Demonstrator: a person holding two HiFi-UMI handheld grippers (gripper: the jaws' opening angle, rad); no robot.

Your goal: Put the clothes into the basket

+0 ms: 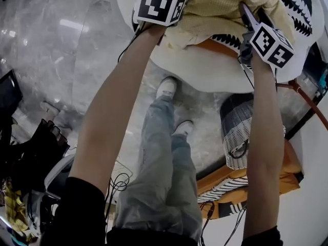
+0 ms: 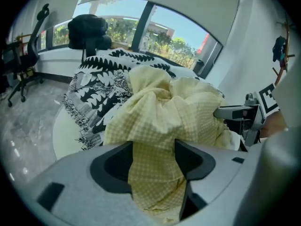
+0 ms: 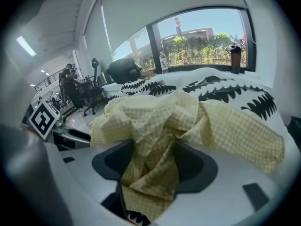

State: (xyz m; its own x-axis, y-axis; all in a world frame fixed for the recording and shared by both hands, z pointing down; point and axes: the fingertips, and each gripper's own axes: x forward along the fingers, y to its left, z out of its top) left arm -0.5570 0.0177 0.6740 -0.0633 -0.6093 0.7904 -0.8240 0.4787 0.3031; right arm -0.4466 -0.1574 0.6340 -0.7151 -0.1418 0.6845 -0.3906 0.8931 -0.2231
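Observation:
A pale yellow checked garment (image 1: 220,6) lies bunched on a round white table (image 1: 205,73), on top of a black-and-white patterned cloth (image 1: 300,4). Both grippers reach into the yellow pile from the near side. In the left gripper view the left gripper (image 2: 153,161) has its jaws wide apart, and a loose fold of the yellow garment (image 2: 160,121) hangs between them. The right gripper (image 3: 153,166) is also open, with crumpled yellow fabric (image 3: 155,140) lying in its gap. A striped woven basket (image 1: 238,129) stands on the floor below the table's edge, under my right arm.
The person's legs and white shoes (image 1: 166,88) stand on the grey marble floor just before the table. An orange cushion-like thing (image 1: 292,168) lies beside the basket. Office chairs (image 2: 28,55) and dark clutter (image 1: 31,158) are off to the left.

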